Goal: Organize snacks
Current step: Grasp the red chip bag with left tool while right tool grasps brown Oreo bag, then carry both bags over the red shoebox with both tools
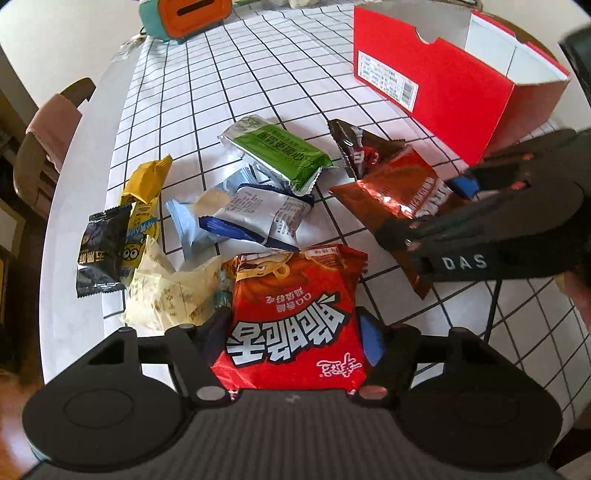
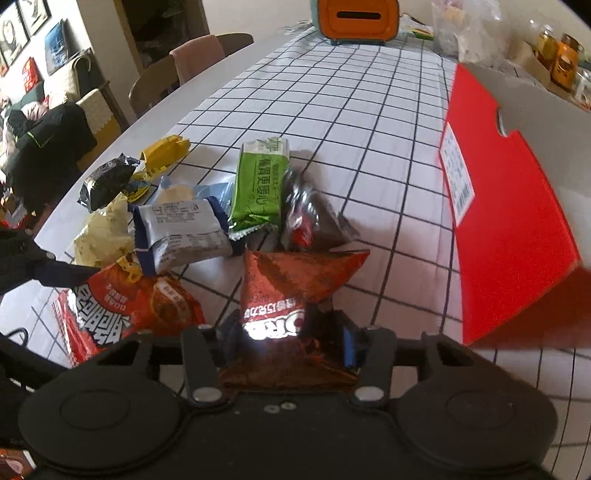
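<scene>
My left gripper (image 1: 291, 332) is shut on a red snack bag (image 1: 295, 314) with white lettering, at the near edge of the snack pile. My right gripper (image 2: 288, 332) is shut on a brown-red foil snack bag (image 2: 291, 288); it shows in the left wrist view (image 1: 454, 206) at the right, over that bag (image 1: 391, 195). Loose on the checked tablecloth lie a green packet (image 1: 284, 155), a white-and-blue packet (image 1: 258, 218), a dark brown packet (image 1: 351, 147), a yellow packet (image 1: 144, 195), a black packet (image 1: 99, 251) and a cream wrapper (image 1: 166, 291). An open red box (image 1: 443, 81) stands at the far right.
An orange-and-teal box (image 1: 184, 18) stands at the table's far end. Chairs (image 2: 166, 74) line the table's left edge. Jars and bags (image 2: 554, 55) sit behind the red box (image 2: 517, 221). The checked tablecloth (image 2: 351, 92) stretches beyond the pile.
</scene>
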Demonstrator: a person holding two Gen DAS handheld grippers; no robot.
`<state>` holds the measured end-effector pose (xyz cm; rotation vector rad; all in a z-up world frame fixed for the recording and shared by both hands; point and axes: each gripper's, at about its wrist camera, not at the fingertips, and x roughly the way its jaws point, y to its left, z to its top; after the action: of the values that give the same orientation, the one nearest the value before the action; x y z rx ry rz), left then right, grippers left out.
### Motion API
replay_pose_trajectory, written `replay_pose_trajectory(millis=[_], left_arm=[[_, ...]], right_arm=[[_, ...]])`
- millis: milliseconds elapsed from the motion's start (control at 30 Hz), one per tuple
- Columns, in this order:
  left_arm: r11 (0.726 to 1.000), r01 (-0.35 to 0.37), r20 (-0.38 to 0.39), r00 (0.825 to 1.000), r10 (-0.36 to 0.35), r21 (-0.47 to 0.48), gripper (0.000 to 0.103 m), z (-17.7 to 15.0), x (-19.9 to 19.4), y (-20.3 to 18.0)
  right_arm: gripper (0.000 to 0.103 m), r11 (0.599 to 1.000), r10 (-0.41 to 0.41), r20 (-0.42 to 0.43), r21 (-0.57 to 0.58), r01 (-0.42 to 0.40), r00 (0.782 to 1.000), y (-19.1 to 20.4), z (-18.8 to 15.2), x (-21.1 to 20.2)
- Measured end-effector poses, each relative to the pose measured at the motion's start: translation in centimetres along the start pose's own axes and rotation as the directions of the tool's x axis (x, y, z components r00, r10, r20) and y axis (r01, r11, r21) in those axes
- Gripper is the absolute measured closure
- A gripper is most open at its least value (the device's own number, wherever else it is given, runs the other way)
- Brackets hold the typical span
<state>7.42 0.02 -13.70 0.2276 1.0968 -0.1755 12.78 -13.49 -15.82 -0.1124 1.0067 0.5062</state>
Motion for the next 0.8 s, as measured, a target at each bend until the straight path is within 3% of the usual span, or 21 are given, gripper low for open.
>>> replay_pose_trajectory(millis=[367, 800], left_arm=[[0.996, 0.004, 0.002, 1.000, -0.004, -0.092, 0.037, -0.8, -1.6, 0.0], [0.986, 0.012, 0.084, 0.996, 0.003, -0.169, 0.039, 1.0, -5.9, -1.1]], right_arm=[[0.054, 0.999, 0.010, 0.038, 0.036, -0.012, 0.999, -0.3, -1.5, -4.2], [0.054, 0.998, -0.003, 0.116, 0.063, -0.004, 0.993, -3.1, -1.3, -10.4]])
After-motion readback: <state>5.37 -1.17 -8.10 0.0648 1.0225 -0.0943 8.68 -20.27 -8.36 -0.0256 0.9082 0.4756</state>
